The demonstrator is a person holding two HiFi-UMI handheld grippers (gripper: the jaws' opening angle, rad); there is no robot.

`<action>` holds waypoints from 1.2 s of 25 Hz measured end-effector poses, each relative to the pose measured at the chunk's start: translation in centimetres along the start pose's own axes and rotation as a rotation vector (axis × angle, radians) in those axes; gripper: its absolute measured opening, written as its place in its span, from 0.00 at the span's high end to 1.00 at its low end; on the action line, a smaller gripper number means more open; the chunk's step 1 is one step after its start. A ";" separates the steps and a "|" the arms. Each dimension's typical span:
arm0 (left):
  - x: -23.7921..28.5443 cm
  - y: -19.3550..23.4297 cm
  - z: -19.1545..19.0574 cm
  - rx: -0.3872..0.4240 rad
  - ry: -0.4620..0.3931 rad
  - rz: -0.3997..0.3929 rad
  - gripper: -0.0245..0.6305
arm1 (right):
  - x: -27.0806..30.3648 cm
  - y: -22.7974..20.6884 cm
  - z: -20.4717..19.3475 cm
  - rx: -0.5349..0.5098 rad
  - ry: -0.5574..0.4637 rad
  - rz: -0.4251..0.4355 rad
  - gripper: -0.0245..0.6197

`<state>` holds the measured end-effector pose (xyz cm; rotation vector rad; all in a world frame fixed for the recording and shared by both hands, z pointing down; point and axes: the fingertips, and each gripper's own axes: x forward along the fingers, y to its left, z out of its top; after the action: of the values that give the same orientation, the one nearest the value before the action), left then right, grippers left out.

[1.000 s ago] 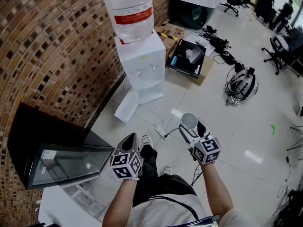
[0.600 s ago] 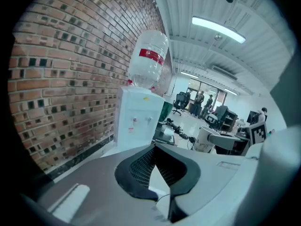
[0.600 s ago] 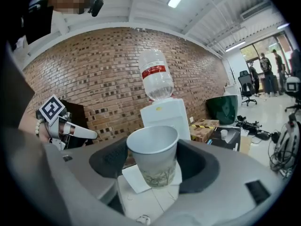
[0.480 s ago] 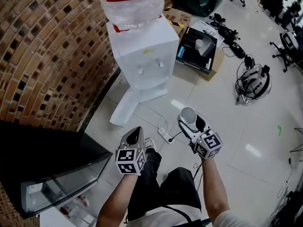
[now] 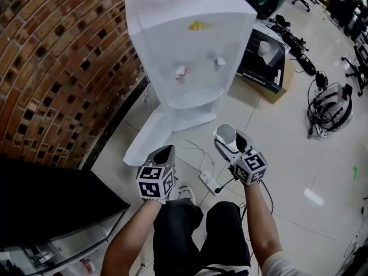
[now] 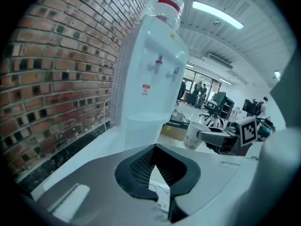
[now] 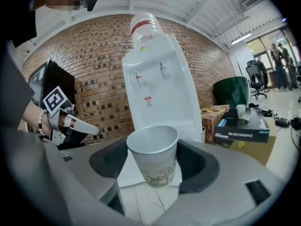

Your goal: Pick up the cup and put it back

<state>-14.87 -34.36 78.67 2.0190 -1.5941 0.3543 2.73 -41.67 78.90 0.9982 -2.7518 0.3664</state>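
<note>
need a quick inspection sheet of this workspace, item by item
surface: white tile floor, glossy
job's things: paper cup, upright; white water dispenser ahead of it
clutter: cardboard box with a black carton on it; helmet-like device on the floor
grippers: right gripper shut on the cup; left gripper shut, nothing in it
cables: power strip with its cord near the person's feet; tangled cords by the device
surroundings: brick wall; black cabinet at left

Water dispenser [image 5: 190, 39] against brick wall [image 5: 63, 68], cup [image 5: 226, 132] before it in right gripper [image 5: 228, 138], box [image 5: 263, 62] at dispenser's right
</note>
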 end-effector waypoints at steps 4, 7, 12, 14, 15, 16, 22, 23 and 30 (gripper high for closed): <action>4.3 2.9 -2.6 0.055 0.020 -0.041 0.96 | 5.4 -1.7 -5.4 -0.032 -0.002 0.016 0.44; 6.7 3.7 -3.9 0.100 0.034 -0.083 0.96 | 8.7 -2.8 -9.2 -0.056 0.021 0.025 0.44; 9.0 3.7 -5.1 0.107 0.011 -0.117 0.96 | 14.0 -5.2 -13.9 -0.058 0.037 -0.019 0.44; 9.6 3.9 -5.3 0.087 -0.001 -0.116 0.96 | 16.4 -6.3 -14.9 -0.064 0.037 -0.040 0.44; 9.8 3.9 -5.6 0.080 -0.002 -0.118 0.96 | 17.5 -6.6 -15.5 -0.064 0.039 -0.046 0.44; 9.9 3.9 -5.8 0.076 -0.003 -0.122 0.96 | 18.5 -6.9 -15.9 -0.062 0.039 -0.048 0.44; 12.0 4.3 -6.0 0.050 -0.004 -0.121 0.96 | 23.6 -8.5 -16.9 -0.031 0.011 -0.074 0.44; 12.3 4.4 -6.0 0.045 -0.007 -0.118 0.96 | 24.4 -8.7 -17.1 -0.026 0.005 -0.078 0.44; 13.8 4.6 -6.6 0.005 -0.015 -0.117 0.96 | 29.3 -11.2 -19.5 -0.013 -0.008 -0.116 0.44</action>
<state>-14.83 -42.64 92.32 2.1118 -1.4766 0.3000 -10.29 -61.92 106.91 1.1518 -2.6842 0.3259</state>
